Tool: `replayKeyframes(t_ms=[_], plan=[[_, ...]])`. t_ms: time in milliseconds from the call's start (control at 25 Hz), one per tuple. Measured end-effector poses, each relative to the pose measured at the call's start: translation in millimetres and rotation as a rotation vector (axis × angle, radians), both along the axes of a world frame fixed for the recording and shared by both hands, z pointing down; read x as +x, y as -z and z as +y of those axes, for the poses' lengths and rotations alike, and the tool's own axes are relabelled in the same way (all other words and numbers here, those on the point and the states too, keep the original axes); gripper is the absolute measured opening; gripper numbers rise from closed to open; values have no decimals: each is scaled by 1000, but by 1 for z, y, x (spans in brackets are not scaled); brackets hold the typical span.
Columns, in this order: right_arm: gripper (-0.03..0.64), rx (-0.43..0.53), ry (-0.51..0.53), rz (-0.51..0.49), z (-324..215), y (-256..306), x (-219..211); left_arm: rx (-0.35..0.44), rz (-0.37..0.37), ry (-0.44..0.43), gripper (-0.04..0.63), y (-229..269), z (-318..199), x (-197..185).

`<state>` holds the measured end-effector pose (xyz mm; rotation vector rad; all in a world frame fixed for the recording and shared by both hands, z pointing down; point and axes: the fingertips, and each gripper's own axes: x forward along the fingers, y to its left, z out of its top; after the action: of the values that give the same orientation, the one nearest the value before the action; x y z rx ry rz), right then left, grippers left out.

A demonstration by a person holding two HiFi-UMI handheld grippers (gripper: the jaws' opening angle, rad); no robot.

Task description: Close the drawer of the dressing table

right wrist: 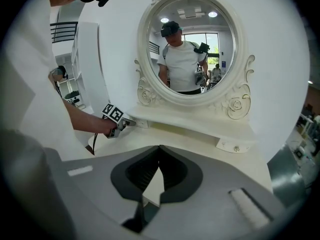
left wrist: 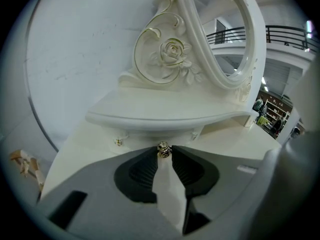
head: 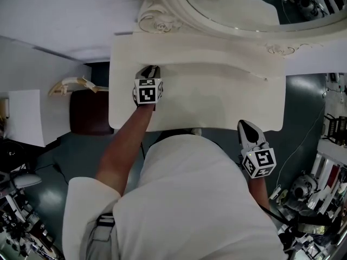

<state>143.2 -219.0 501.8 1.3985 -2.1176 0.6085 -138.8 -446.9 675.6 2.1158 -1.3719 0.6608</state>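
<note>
You face a plain white wall point(left wrist: 75, 59). The floor point(head: 309, 107) under you is dark teal. A dark brown seat point(head: 89, 111) stands on it to your left, cluttered racks point(head: 325, 183) to your right. A black balcony railing point(left wrist: 290, 34) runs high beyond.

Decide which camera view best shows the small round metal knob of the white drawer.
The left gripper view: the small round metal knob sits close up, pinched between the left gripper's jaw tips. The head view hides it under that gripper; the right gripper view shows only the gripper covering it.
</note>
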Motion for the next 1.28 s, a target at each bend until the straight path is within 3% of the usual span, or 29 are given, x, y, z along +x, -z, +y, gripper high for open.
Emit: replayKeyframes(t_ms=[960, 1280], plan=[[0, -16, 22, -12, -18, -7, -13, -19, -13, -49, 95, -1, -6, 2], [0, -18, 27, -26, -12, -10, -8, -34, -22, -29, 97, 0, -4, 3]])
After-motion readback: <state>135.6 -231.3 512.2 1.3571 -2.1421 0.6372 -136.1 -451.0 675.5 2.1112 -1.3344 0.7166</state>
